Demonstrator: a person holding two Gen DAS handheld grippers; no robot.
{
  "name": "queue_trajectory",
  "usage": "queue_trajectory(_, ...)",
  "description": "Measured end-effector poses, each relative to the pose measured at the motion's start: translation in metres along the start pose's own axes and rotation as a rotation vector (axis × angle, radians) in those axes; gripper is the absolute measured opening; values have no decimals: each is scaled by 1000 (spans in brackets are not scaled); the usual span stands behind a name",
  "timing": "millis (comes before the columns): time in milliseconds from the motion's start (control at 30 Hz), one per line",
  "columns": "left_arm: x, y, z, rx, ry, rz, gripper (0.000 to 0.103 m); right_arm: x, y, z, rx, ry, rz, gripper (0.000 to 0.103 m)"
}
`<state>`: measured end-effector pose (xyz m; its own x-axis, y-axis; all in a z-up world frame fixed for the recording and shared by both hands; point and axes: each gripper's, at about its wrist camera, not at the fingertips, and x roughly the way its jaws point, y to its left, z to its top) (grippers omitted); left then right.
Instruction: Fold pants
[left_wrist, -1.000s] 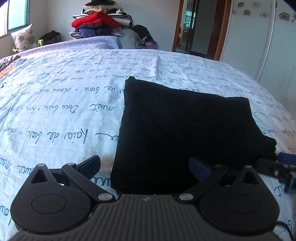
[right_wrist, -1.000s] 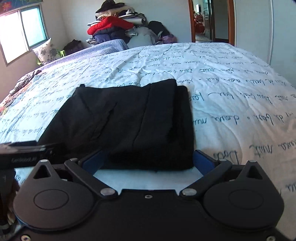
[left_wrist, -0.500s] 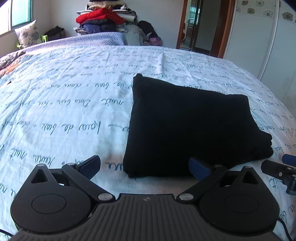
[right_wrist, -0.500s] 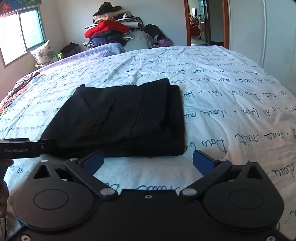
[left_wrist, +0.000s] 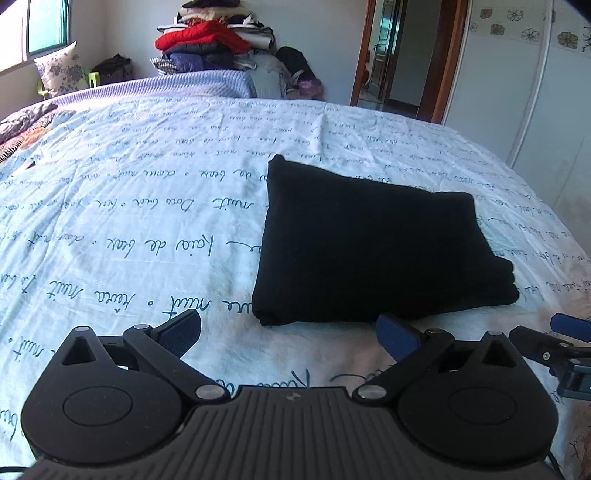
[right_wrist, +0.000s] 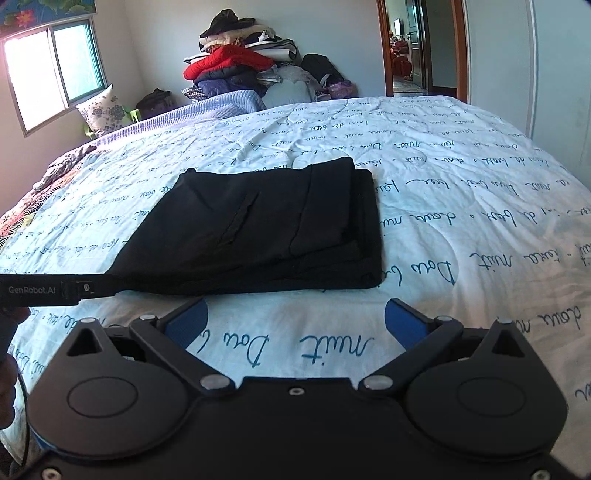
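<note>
Pants (left_wrist: 373, 251) black, folded into layered rectangle, flat on bedspread (left_wrist: 147, 229)

clothes pile (right_wrist: 236, 62) behind script-printed bedsheet (right_wrist: 461, 177).

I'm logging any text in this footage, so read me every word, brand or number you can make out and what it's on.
"GenRobot.AI": on the left claw, seen from the right wrist.
"nuit", "Dou": large blue script on the bedsheet, upside down to the camera.
"nuit", "de": on the same sheet in the left view.
The sheet's remaining script is too small or warped to read.
No numbers.
</note>
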<state>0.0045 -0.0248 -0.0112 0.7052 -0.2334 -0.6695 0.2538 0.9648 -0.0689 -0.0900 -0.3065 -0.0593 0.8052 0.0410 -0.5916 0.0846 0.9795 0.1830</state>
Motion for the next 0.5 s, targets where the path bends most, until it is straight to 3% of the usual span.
queue_trajectory(200,-24,-17,-2,86,-78,49,103,-18,6,-3,-24,-30,-3,103)
queue_trajectory(500,-36,-23,-5,87,-85,49,103,-31,2,-5,-14,-47,1,103)
